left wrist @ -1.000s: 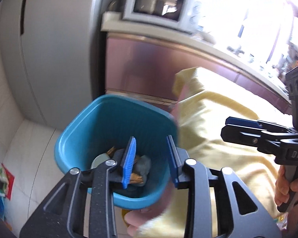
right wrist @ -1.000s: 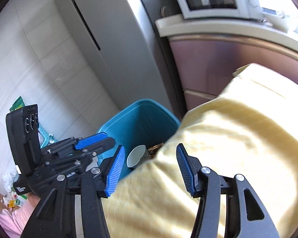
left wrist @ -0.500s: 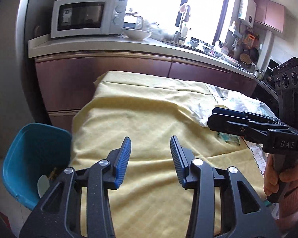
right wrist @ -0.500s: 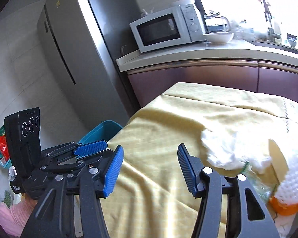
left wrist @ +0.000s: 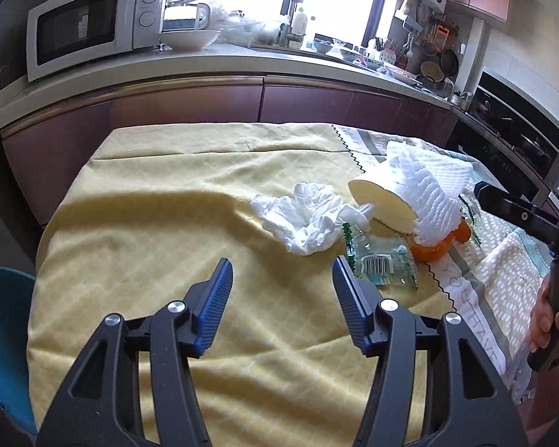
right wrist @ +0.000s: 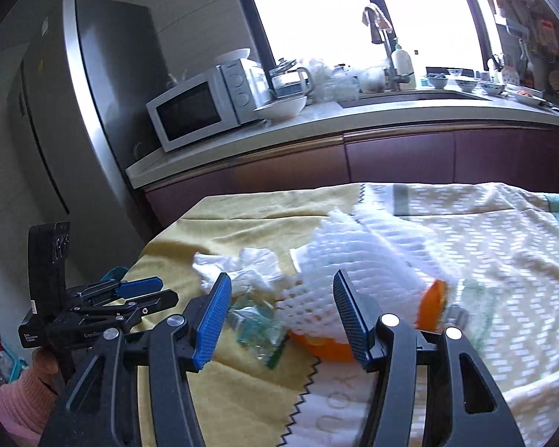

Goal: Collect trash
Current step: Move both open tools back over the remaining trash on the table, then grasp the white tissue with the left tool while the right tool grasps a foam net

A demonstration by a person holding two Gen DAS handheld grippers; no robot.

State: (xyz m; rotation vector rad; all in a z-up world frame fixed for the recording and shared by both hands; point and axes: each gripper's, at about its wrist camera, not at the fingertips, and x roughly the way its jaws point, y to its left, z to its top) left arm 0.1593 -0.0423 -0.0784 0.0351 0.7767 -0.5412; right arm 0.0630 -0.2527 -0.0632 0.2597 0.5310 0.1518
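Trash lies in a heap on the yellow tablecloth (left wrist: 149, 231): a crumpled white tissue (left wrist: 305, 219), a clear plastic wrapper (left wrist: 382, 264) with a barcode, a white foam fruit net (left wrist: 425, 201) over a paper cup (left wrist: 382, 208), and orange peel (left wrist: 432, 249). My left gripper (left wrist: 281, 283) hovers above bare cloth short of the tissue, its jaws opening with nothing between them. My right gripper (right wrist: 279, 301) hangs open over the foam net (right wrist: 354, 260), wrapper (right wrist: 257, 320) and orange peel (right wrist: 432, 305), touching none. The blue bin (left wrist: 3, 335) stands at the table's left edge.
A kitchen counter (left wrist: 242, 63) runs behind the table with a microwave (left wrist: 93, 18), bowls and a sink. A steel fridge (right wrist: 93, 111) stands at the left. A white and grey patterned cloth (right wrist: 484, 260) covers the table's right part. A hand (left wrist: 548, 316) holds the right gripper's handle.
Both grippers swung from over the blue bin to the right, above the table, bringing the trash heap into view. The left jaws widened; the right ones kept their width.
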